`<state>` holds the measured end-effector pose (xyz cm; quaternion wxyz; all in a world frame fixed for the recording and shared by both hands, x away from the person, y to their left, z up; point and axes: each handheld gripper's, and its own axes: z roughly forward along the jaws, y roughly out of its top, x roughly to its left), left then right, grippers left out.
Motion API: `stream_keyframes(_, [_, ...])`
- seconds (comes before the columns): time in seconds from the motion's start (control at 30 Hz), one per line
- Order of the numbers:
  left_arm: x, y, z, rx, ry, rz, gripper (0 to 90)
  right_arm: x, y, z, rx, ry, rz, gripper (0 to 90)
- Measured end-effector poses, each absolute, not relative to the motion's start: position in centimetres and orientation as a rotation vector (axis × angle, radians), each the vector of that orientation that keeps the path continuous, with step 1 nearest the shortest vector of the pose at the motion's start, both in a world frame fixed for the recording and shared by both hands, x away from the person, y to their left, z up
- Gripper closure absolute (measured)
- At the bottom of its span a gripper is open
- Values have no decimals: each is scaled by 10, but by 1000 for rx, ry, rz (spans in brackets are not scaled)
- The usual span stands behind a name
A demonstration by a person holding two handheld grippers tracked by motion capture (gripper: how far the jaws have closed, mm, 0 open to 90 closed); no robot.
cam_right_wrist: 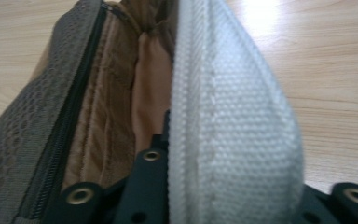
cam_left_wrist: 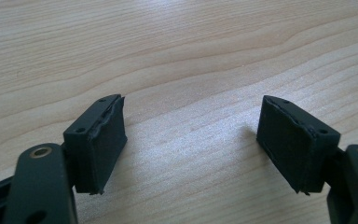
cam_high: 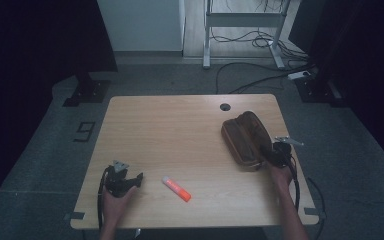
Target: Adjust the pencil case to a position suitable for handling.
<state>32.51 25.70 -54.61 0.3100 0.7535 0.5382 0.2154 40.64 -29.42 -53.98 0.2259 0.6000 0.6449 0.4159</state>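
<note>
We see a brown pouch at the table's right side, unzipped; no contents can be made out. The right gripper pinches its near wall. The left gripper rests spread, clasping nothing, near an orange-capped tube.

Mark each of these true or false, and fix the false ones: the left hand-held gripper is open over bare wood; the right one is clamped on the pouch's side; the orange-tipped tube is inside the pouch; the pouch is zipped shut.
1. The left hand-held gripper is open over bare table. True.
2. The right hand-held gripper grips one side of the pouch. True.
3. The orange-tipped tube is inside the pouch. False: it lies on the table between the two hands, apart from the pouch.
4. The pouch is zipped shut. False: it gapes open, showing its brown lining.
</note>
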Motion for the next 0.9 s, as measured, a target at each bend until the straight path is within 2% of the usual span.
stream_keyframes(0.23, [325, 257, -546, 1990, 1422, 569, 235, 406, -297, -540, 1685, 1749, 1166, 822])
stream_keyframes(0.9, [325, 257, -546, 1990, 1422, 569, 235, 394, -306, -526, 1655, 1694, 1340, 835])
